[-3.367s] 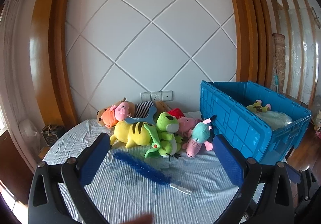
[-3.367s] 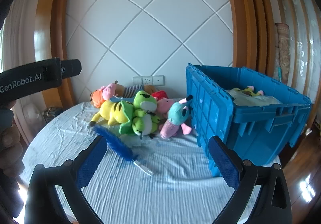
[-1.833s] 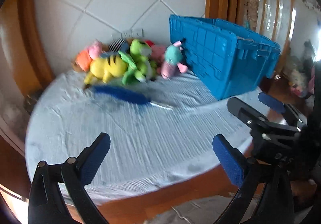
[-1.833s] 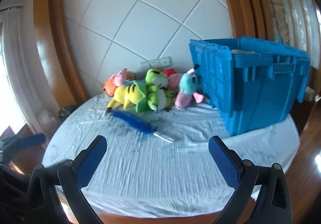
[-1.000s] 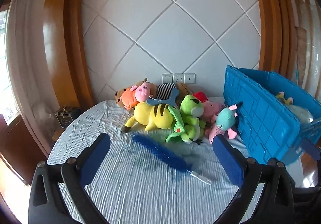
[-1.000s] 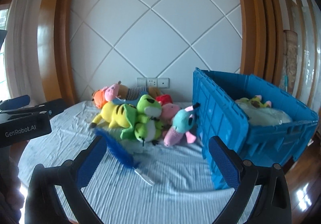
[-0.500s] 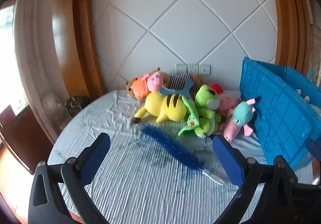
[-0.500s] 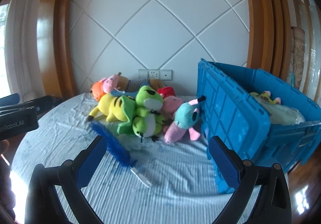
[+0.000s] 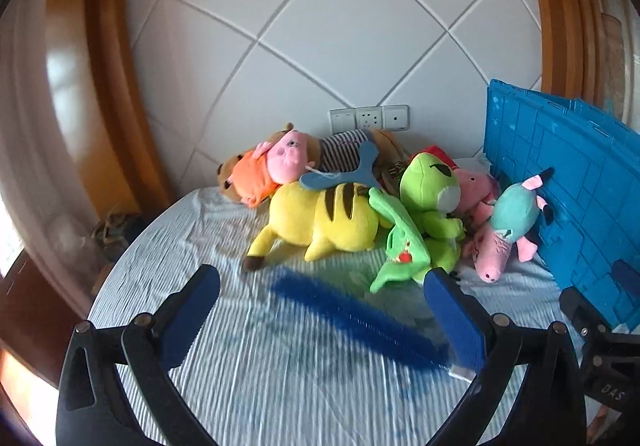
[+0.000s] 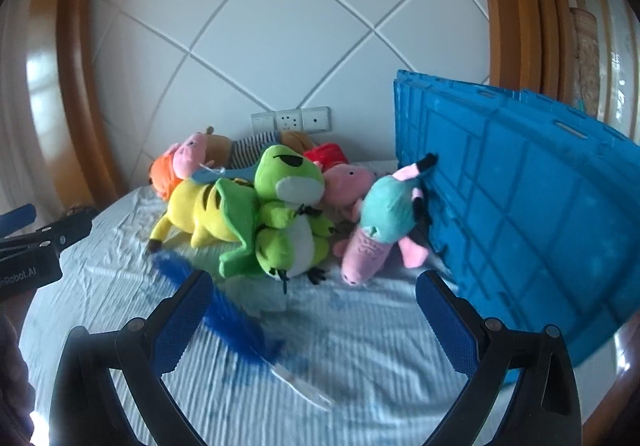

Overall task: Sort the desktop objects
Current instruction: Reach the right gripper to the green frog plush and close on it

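Observation:
A pile of plush toys lies at the back of the round table: a yellow striped one [image 9: 324,218], a green frog [image 9: 430,198], a teal-and-pink one [image 9: 506,224] and an orange-and-pink one [image 9: 264,166]. A blue feather brush [image 9: 352,320] lies in front of them. A blue crate [image 9: 560,182] stands at the right. My left gripper [image 9: 320,320] is open above the brush. My right gripper [image 10: 310,318] is open, just short of the frog [image 10: 288,214] and the teal plush [image 10: 384,218]; the brush [image 10: 224,314] lies under its left finger.
The table wears a white-and-blue striped cloth [image 9: 224,254]. A white tiled wall with sockets [image 9: 368,118] rises behind the toys. The crate wall [image 10: 520,206] fills the right side of the right wrist view. The left gripper's body [image 10: 32,246] shows at that view's left edge.
Both grippers have moved forward and lower toward the toy pile and the brush. Both stay open and empty.

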A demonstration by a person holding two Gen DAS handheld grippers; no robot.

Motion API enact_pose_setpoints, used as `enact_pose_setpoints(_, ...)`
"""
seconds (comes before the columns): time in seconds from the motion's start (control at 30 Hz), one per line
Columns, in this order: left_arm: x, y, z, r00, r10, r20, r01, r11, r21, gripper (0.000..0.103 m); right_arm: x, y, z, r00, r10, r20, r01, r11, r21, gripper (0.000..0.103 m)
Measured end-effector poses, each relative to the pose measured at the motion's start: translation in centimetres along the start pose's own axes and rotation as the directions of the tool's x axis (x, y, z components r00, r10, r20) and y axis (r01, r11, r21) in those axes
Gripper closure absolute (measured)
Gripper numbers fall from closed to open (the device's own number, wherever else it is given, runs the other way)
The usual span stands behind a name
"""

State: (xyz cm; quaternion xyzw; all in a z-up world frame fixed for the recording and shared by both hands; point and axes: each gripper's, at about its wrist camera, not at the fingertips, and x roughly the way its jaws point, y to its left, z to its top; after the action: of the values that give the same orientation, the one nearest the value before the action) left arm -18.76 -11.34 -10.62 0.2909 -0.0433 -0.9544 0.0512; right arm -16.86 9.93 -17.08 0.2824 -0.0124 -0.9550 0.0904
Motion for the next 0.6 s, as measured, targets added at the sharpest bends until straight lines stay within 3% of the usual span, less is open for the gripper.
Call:
enact_pose_setpoints(0.37,6.3,-2.0,3.0,0.997,-0.074,0.018,0.072,0.993,0.098,0.004,5.9,0.3,0.2,0.991,-0.092,-0.094,0.098,0.993,0.062,0.001)
enact_pose_setpoints(0.6,9.7,-5.5,6.0,0.992,-0.126,0.026,0.119,0.976,0.182,0.005,9.6,-0.7,0.4,0.992,-0.078,-0.099,0.081,0.996,0.030,0.001)
